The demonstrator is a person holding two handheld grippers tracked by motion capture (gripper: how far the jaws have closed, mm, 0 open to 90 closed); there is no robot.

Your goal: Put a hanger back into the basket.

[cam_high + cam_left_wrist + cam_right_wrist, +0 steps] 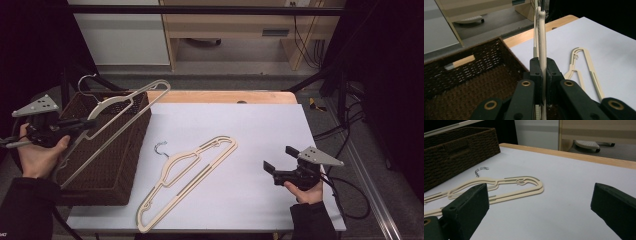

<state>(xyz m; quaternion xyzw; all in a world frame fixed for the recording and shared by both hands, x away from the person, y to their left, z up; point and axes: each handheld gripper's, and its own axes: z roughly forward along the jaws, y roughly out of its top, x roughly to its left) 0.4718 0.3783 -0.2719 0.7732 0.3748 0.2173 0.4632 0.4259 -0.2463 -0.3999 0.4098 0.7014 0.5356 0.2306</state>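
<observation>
A person at the near edge of the counter (260, 125) held a cream hanger (117, 107) pinched in the left gripper (89, 123), its jaws pressed tight against the hanger's flat frame. In the left gripper view the hanger (541, 37) stood edge-on between the closed jaws, rising upright above the dark woven basket (474, 82). From the high view that basket (107, 170) sat at the left side of the counter, its near corner overhanging the white surface, and the held hanger slanted over its open top, the metal hook (86, 82) past the basket's far left rim.

A second cream hanger (187, 180) lay flat on the white counter just right of the basket, apart from it, running diagonally from the near edge toward the middle; its small wire hook (161, 147) pointed toward the basket wall. One end came close to the counter's near edge.

The right gripper (277, 160) hung low over the right part of the counter, jaws spread wide and gripping nothing. The right gripper view showed the lying hanger (499, 187) beyond the left jaw, with bare white counter between the jaws and on to the far wooden edge (574, 156).
</observation>
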